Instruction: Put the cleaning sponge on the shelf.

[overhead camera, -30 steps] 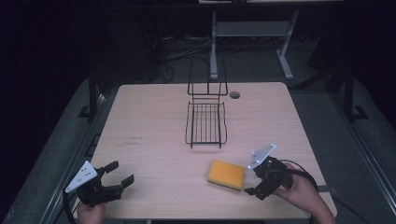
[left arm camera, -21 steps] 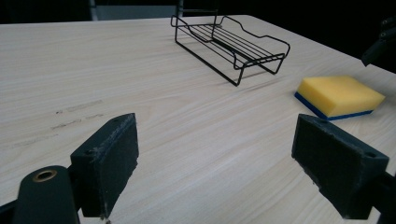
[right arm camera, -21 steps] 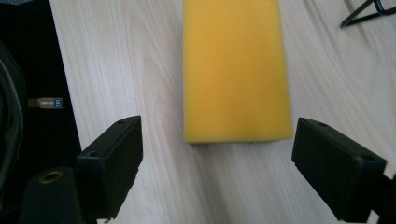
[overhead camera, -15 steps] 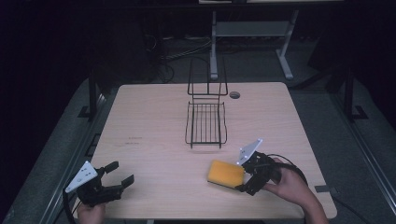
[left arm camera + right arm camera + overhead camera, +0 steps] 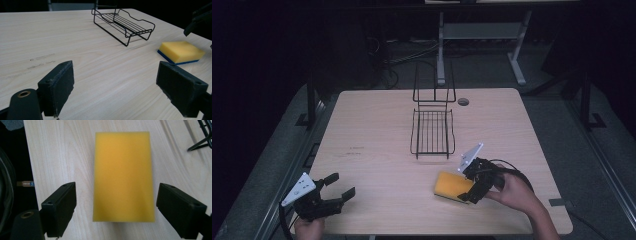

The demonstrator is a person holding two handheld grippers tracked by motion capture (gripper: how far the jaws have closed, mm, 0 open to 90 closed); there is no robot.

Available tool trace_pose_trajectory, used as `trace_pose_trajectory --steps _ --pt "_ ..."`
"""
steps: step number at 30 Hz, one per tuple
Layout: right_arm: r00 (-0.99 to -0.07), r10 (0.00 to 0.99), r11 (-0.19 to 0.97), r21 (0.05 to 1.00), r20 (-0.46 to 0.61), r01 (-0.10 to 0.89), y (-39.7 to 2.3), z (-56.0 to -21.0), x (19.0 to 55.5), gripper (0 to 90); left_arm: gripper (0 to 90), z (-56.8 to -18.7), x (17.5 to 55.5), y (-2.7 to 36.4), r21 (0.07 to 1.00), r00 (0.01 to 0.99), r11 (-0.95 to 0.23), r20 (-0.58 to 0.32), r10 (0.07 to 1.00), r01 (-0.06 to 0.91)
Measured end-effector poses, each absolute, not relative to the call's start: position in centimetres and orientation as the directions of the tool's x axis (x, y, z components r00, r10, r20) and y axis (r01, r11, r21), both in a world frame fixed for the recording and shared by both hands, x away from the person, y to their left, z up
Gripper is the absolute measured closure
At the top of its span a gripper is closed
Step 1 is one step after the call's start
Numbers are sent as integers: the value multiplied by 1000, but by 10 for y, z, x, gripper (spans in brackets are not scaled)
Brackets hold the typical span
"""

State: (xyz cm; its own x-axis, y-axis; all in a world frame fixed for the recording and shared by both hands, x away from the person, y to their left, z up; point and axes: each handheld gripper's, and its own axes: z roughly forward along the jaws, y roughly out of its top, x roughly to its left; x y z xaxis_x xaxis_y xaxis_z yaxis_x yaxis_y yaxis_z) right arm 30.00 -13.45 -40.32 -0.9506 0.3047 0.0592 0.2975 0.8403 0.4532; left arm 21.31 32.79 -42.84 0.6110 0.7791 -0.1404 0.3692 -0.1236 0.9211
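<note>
Right gripper view looks straight down on the yellow sponge (image 5: 123,176), which lies flat on the pale wooden tabletop (image 5: 62,150) with its long axis running from 12 to 6 o'clock. The right gripper (image 5: 116,211) has its fingers (image 5: 60,206) spread wide, one at each long side of the sponge and neither touching it. That straddle looks like a line-up for a pinch across the narrow width, which is the easier span for this opening.

From the high view, the sponge (image 5: 453,186) sits toward 5 o'clock on the tabletop (image 5: 377,130), just short of the black wire rack (image 5: 432,131) that stands near the centre. The right gripper (image 5: 468,188) leans over the sponge's right end, the hand (image 5: 517,192) behind it.

At about 7 o'clock, near the front edge, the left gripper (image 5: 341,187) is parked well apart from everything, fingers wide open and holding nothing. Its own view shows bare wood between the fingers (image 5: 58,87), with the sponge (image 5: 181,51) and its blue underside at 2 o'clock and the rack (image 5: 123,22) at 12. It is probably idling so as not to crowd the pick.
</note>
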Motion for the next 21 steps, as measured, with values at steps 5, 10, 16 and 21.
trace_pose_trajectory --steps 5,10,16,21 --pt "-952 299 842 451 65 296 -130 -404 303 160 140 -428 214 328 921 615 -129 -136 777 367" --pt "-953 294 843 450 73 295 -125 -404 306 153 140 -428 214 327 922 616 -127 -138 775 366" --pt "-955 286 849 442 78 290 -120 -408 310 153 140 -428 213 328 923 612 -118 -144 777 366" --pt "-957 279 854 433 84 287 -118 -412 313 153 140 -428 213 327 922 617 -127 -138 775 365"
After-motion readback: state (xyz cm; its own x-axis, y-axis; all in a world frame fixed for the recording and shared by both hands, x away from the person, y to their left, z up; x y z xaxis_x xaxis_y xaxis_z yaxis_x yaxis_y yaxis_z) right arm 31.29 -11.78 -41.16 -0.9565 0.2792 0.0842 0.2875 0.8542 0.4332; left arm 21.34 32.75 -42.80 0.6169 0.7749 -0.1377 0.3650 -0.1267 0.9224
